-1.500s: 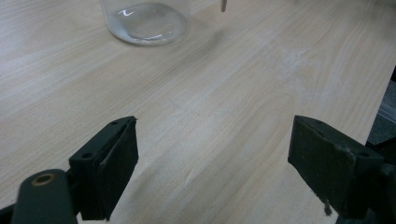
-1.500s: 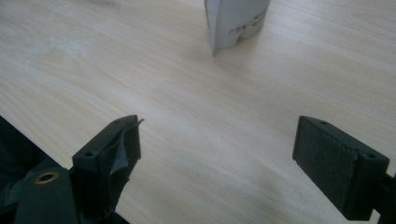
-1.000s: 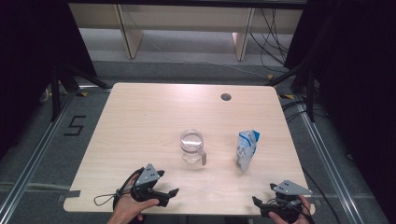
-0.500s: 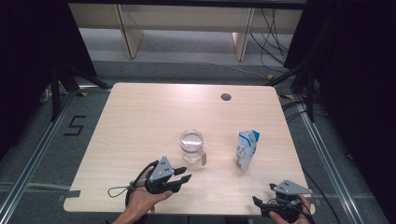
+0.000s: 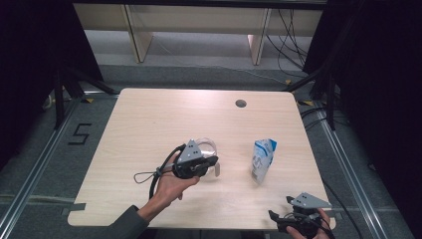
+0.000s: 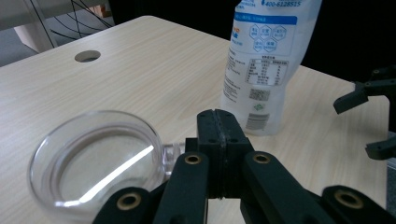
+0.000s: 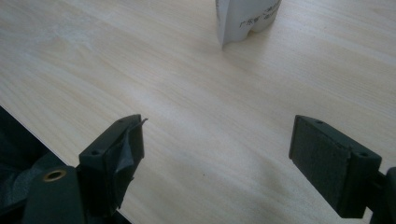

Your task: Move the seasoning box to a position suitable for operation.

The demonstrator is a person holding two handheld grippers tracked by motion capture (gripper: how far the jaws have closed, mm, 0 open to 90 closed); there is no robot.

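Note:
A clear glass cup with a handle stands mid-table; in the left gripper view its rim lies just left of my jaws. A white and blue pouch stands upright to its right, also seen ahead as the pouch. My left gripper hovers over the near side of the cup; its jaws have just been closing and now press together at the tip of the left gripper with nothing between them. My right gripper rests at the table's front right edge, open and empty, facing the pouch base.
The light wooden table has a round cable hole near its far edge. Dark curtains flank the table, and shelving with cables stands behind it. The right gripper's open jaws appear far off in the left gripper view.
My left hand has risen and moved right and forward from the front edge to the cup, and its jaws went from wide open to shut. The right hand stayed put.

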